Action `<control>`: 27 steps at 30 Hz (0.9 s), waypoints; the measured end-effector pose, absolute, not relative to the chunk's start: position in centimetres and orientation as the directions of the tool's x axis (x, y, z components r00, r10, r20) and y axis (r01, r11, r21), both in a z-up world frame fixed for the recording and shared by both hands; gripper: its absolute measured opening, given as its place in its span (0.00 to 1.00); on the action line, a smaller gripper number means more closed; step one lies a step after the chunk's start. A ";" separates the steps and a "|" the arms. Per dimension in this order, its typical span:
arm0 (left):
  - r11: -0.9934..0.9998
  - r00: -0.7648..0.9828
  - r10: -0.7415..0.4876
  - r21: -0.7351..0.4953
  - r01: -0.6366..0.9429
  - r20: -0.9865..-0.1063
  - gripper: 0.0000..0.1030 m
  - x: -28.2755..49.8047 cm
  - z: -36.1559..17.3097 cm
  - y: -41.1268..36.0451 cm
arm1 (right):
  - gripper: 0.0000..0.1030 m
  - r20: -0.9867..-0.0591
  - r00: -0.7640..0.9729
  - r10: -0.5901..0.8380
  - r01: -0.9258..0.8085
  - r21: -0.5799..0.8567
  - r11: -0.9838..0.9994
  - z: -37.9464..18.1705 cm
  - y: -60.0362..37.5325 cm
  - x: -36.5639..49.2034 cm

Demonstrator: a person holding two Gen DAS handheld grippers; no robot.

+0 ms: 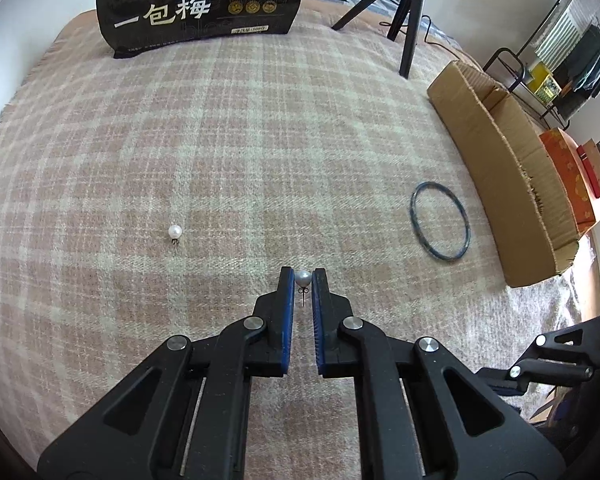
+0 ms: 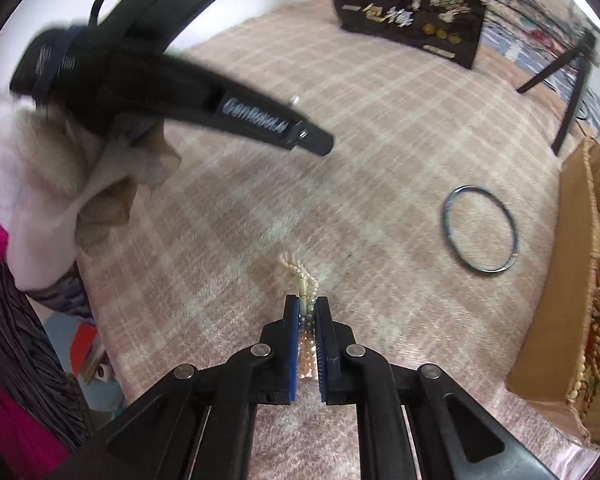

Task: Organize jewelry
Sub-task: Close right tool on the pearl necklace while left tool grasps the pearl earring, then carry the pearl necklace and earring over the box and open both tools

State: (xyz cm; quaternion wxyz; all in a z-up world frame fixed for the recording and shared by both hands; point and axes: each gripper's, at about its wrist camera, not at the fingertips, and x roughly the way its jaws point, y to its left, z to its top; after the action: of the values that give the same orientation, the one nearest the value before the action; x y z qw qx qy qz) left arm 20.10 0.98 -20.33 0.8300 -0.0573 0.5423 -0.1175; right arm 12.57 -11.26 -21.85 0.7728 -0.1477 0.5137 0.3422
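Observation:
My left gripper [image 1: 302, 278] is shut on a pearl stud earring [image 1: 302, 279], its post hanging down between the blue pads. A second pearl earring [image 1: 174, 232] lies on the plaid blanket to the left. A dark blue bangle [image 1: 440, 220] lies flat to the right, near the cardboard box [image 1: 500, 160]; it also shows in the right wrist view [image 2: 480, 229]. My right gripper [image 2: 307, 306] is shut on a beaded bracelet [image 2: 305, 300] of pale and peach beads, low over the blanket. The left gripper's body [image 2: 172, 96] crosses the upper left of the right wrist view.
A black snack bag [image 1: 200, 0] stands at the blanket's far edge, a tripod [image 1: 408, 12] to its right. The cardboard box [image 2: 572, 280] at the right holds beaded necklaces. A shelf with clothes stands beyond it. Blanket [image 1: 260, 140] covers the whole surface.

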 end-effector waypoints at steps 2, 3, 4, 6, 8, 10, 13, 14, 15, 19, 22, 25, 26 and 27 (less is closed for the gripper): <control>0.964 0.393 -0.263 -0.225 0.142 -0.881 0.06 20.0 -19.8 0.8 | 0.05 -0.886 0.253 0.389 -0.666 0.132 0.734 -21.0 -11.9 12.8; 0.963 0.398 -0.266 -0.226 0.147 -0.878 0.06 19.9 -19.5 0.6 | 0.05 -0.880 0.265 0.393 -0.659 0.133 0.741 -20.6 -12.2 12.9; 0.962 0.403 -0.270 -0.227 0.151 -0.874 0.06 19.9 -19.2 0.5 | 0.05 -0.876 0.275 0.396 -0.652 0.133 0.746 -20.1 -12.7 13.0; 0.959 0.410 -0.279 -0.233 0.159 -0.868 0.06 19.8 -18.8 0.3 | 0.05 -0.866 0.292 0.406 -0.639 0.139 0.756 -19.2 -13.1 13.0; 0.956 0.416 -0.290 -0.242 0.163 -0.862 0.06 19.7 -18.3 0.2 | 0.05 -0.856 0.315 0.411 -0.625 0.139 0.768 -18.4 -13.7 13.1; 0.953 0.423 -0.299 -0.250 0.169 -0.855 0.06 19.6 -17.8 0.0 | 0.05 -0.844 0.338 0.416 -0.610 0.140 0.780 -17.4 -14.2 12.6; 0.950 0.438 -0.309 -0.256 0.178 -0.844 0.06 19.5 -17.1 -0.4 | 0.01 -0.825 0.375 0.423 -0.583 0.145 0.799 -16.1 -15.7 12.7; 0.948 0.441 -0.315 -0.261 0.181 -0.840 0.06 19.5 -16.8 -0.5 | 0.01 -0.817 0.389 0.426 -0.574 0.147 0.806 -15.5 -16.2 12.7; 0.947 0.445 -0.321 -0.264 0.185 -0.836 0.06 19.5 -16.5 -0.7 | 0.01 -0.811 0.398 0.429 -0.567 0.150 0.810 -15.3 -16.6 13.2; 0.942 0.456 -0.332 -0.265 0.206 -0.826 0.06 19.6 -15.9 -1.5 | 0.01 -0.781 0.444 0.439 -0.523 0.172 0.835 -13.9 -18.4 14.0; 0.941 0.465 -0.331 -0.253 0.223 -0.821 0.06 19.6 -15.6 -2.2 | 0.01 -0.763 0.477 0.436 -0.485 0.186 0.855 -13.0 -19.9 14.2; 0.940 0.469 -0.332 -0.249 0.232 -0.818 0.06 19.4 -15.3 -2.5 | 0.01 -0.750 0.496 0.438 -0.464 0.198 0.863 -12.5 -20.9 14.5; 0.940 0.470 -0.333 -0.248 0.234 -0.818 0.06 19.4 -15.3 -2.6 | 0.01 -0.746 0.503 0.436 -0.459 0.198 0.866 -12.3 -21.3 14.5; 0.939 0.470 -0.335 -0.249 0.238 -0.816 0.06 19.4 -15.1 -2.7 | 0.01 -0.742 0.508 0.437 -0.454 0.201 0.868 -12.0 -21.6 14.5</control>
State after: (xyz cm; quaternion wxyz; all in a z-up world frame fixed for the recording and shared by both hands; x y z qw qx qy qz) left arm 19.39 -2.67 -15.14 0.8559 -0.0501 0.4868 -0.1675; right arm 14.54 -21.56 -12.02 0.8683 -0.0098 0.4243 0.2567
